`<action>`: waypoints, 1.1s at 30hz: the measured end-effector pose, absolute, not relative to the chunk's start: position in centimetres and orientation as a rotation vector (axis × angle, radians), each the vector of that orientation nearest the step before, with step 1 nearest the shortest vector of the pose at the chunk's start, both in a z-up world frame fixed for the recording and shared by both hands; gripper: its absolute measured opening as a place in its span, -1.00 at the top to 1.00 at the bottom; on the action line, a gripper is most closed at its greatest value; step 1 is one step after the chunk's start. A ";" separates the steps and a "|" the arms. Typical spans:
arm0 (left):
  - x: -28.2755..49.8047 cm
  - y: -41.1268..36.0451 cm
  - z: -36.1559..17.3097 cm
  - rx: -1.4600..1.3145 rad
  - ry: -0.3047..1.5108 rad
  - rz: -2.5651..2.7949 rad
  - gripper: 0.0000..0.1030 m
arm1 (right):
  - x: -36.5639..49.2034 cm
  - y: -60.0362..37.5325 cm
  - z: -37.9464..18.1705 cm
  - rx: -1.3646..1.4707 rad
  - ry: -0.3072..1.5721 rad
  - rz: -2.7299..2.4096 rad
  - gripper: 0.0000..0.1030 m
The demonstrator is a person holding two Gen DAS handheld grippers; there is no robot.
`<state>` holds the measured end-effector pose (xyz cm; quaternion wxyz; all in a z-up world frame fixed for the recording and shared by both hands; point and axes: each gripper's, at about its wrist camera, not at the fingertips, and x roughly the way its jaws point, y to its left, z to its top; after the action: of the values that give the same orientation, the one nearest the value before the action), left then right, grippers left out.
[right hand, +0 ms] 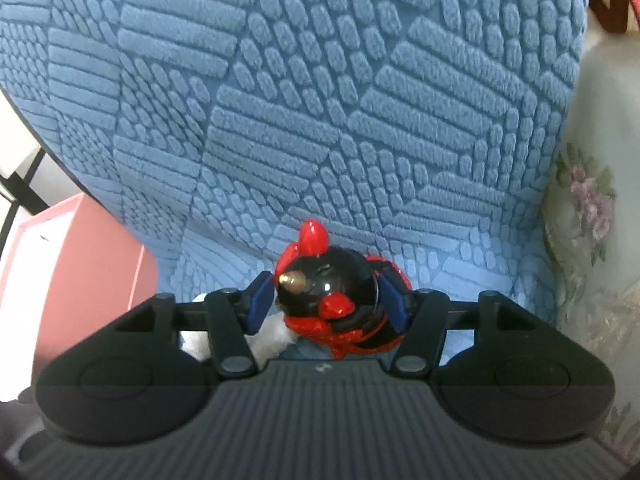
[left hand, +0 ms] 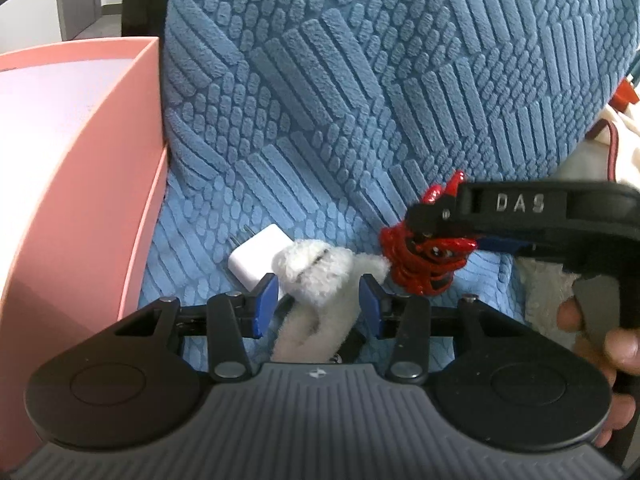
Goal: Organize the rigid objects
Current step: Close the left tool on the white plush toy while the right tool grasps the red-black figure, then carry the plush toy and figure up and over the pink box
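A red and black toy figure (right hand: 324,300) rests on the blue textured cushion (right hand: 320,100). It sits between the blue pads of my right gripper (right hand: 328,306), which stands open, with a sliver of gap at the left pad. In the left wrist view the same toy (left hand: 416,264) lies under the right gripper (left hand: 440,232), which comes in from the right. My left gripper (left hand: 318,306) is shut on a white plush toy (left hand: 316,268) that fills the space between its pads. A white plug charger (left hand: 256,264) lies just behind the plush, prongs pointing away.
A pink open box (left hand: 80,160) stands at the left, its wall close to the charger; its corner (right hand: 92,264) shows in the right wrist view. Floral fabric (right hand: 592,200) borders the cushion on the right. A person's hand (left hand: 600,344) grips the right tool.
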<state>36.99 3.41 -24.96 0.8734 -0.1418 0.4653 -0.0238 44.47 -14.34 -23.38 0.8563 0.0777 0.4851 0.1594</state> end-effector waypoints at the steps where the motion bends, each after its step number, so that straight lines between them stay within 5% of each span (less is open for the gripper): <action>1: 37.1 3.4 -25.0 -0.302 0.972 -0.048 0.01 | 44.4 -14.3 -23.5 0.160 1.024 0.331 -0.18; 33: 33.1 2.3 -20.7 -0.163 0.899 -0.013 0.20 | 36.9 -16.0 -20.6 0.163 0.912 0.239 -0.16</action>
<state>33.09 2.26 -20.67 0.8974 -0.0789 0.4341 -0.0061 36.85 -15.96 -20.63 0.8878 0.0783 0.4387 0.1150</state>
